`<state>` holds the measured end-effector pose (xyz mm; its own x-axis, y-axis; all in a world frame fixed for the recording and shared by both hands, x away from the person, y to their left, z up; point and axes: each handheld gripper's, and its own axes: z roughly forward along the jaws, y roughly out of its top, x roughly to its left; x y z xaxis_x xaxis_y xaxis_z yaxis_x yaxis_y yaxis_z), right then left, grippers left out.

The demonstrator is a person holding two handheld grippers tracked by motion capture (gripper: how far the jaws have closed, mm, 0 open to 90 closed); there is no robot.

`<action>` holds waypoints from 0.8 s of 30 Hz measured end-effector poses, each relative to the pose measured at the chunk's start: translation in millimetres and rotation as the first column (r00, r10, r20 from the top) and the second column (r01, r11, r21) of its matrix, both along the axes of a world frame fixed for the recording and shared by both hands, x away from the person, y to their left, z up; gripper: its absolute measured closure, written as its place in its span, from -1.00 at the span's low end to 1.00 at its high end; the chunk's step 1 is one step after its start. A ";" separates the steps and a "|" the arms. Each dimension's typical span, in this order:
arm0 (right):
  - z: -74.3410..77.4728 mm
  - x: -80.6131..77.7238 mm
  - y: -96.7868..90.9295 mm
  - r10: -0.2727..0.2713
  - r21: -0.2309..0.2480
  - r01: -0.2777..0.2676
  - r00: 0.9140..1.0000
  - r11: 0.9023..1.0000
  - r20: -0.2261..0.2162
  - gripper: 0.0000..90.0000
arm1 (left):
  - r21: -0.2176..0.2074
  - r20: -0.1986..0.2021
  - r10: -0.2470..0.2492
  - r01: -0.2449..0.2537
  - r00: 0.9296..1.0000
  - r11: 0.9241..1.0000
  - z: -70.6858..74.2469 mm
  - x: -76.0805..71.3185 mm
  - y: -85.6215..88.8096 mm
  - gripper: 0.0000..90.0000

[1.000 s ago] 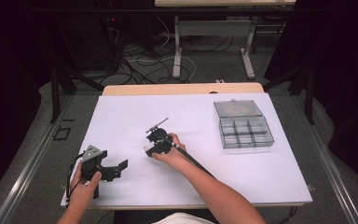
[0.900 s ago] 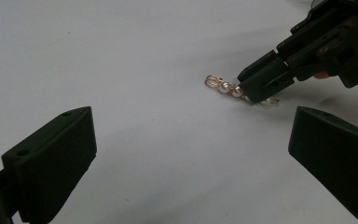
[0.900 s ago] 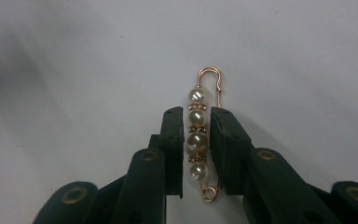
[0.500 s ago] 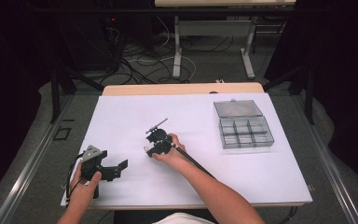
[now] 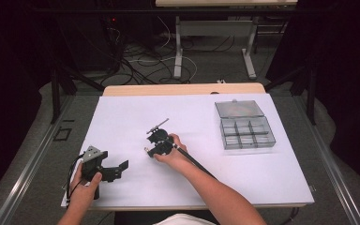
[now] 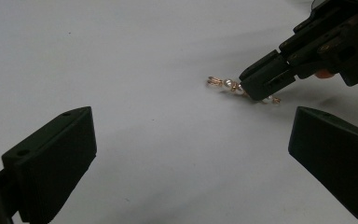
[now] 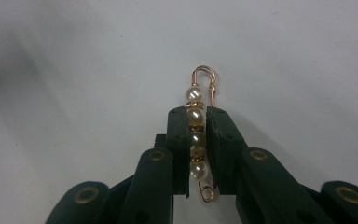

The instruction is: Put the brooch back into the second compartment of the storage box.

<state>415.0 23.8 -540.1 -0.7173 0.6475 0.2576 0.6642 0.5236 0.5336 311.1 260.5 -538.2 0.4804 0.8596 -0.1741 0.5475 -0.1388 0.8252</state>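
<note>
While the right tongs [image 7: 196,140] press their 2 black jaws against either side of a gold-coloured wire pin strung with 4 white pearl beads [image 7: 196,122], the pin lies flat on the white sheet covering the table [image 5: 272,187], with its hooked end sticking out beyond the jaw tips and its small loop showing at the near end between the jaws. The jaws are drawn in as far as the pin allows, so the right tongs are clamped on it. In the high view the right tongs [image 5: 158,140] sit near the middle of the table, well to the left of the clear plastic compartment box with its hinged lid laid open [image 5: 246,126], which stands toward the far right part of the sheet. The left tongs [image 5: 115,169] rest nearer the front left corner of the table, farther still from the box, held in the person's left hand [image 5: 85,187]. In the left gripper view the left tongs [image 6: 191,149] stand wide apart with nothing between them, only bare sheet, and beyond them the beaded pin [image 6: 235,87] shows under the tip of the right tongs [image 6: 263,81].
</note>
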 end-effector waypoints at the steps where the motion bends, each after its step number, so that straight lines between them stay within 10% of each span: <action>1: 0.4 0.1 -0.2 0.002 0.002 -0.002 1.000 1.000 0.001 0.79 | 0.000 0.000 0.000 0.000 1.000 1.000 0.0 0.0 0.0 -0.98; 24: 14.4 -1.6 -8.1 0.009 0.044 -0.011 0.999 0.999 0.046 0.80 | 0.003 -0.009 -0.005 0.005 1.000 1.000 0.1 0.2 0.1 -0.98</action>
<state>413.4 15.8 -525.8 -0.7356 0.6285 0.2529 0.6332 0.5053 0.5863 311.3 260.5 -538.1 0.4834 0.8577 -0.1754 0.5539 -0.1445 0.8199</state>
